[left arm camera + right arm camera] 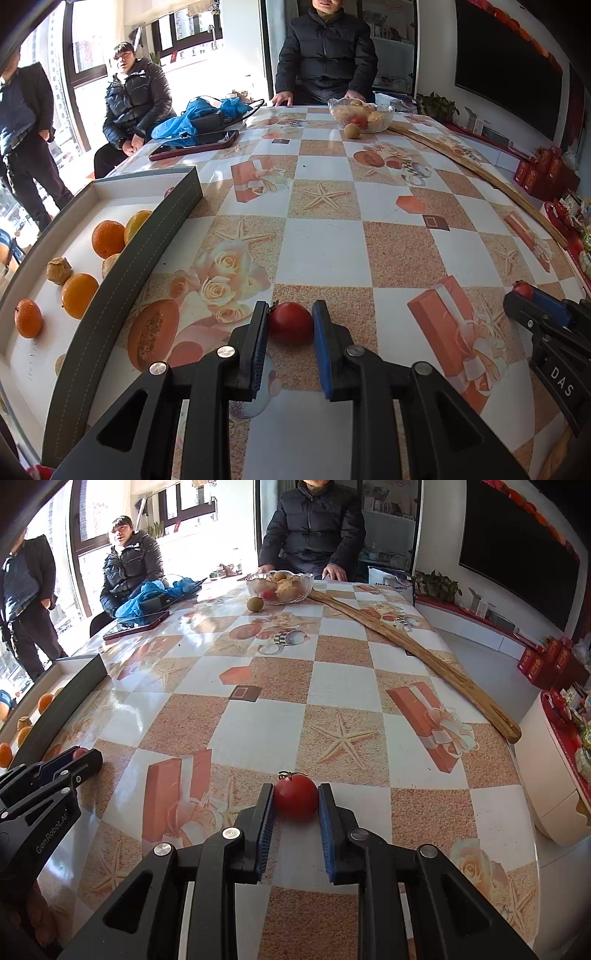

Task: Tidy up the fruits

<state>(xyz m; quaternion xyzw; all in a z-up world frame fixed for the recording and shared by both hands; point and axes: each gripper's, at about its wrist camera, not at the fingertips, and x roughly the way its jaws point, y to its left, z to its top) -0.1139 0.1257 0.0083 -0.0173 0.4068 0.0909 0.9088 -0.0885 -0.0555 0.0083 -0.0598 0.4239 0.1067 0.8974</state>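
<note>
The table [332, 236], under a checkered cloth printed with starfish and gift boxes, fills both views and serves as the landmark. At the table's left edge lies the shallow dark-walled box [122, 266], white inside, already holding several oranges [108, 238] and a few brownish fruits. At the table's far end stands a glass bowl [279, 585] with more fruit in it, a brown fruit [255, 603] resting on the cloth just beside it. A long wooden stick [417, 653] runs down the table's right side, and a phone in a red case [194, 144] lies toward the far left.

Near the table's front edge, each claw has a small red tomato. The left gripper [290, 319] has its jaws drawn in to about the fruit's width around the left tomato [290, 323]: the left pad touches it, while a sliver of gap seems to show at the right pad. The right gripper [296, 797] is narrowed the same way around the right tomato [296, 798], both pads pressing on it. Whether either fruit sits on the cloth or is lifted just clear cannot be told.

The step in hand looks like the grasp of both tomatoes. The next move probably calls for a gentle, firm squeeze, a lift, then a carry leftward over the box's wall to a free spot among the oranges.
</note>
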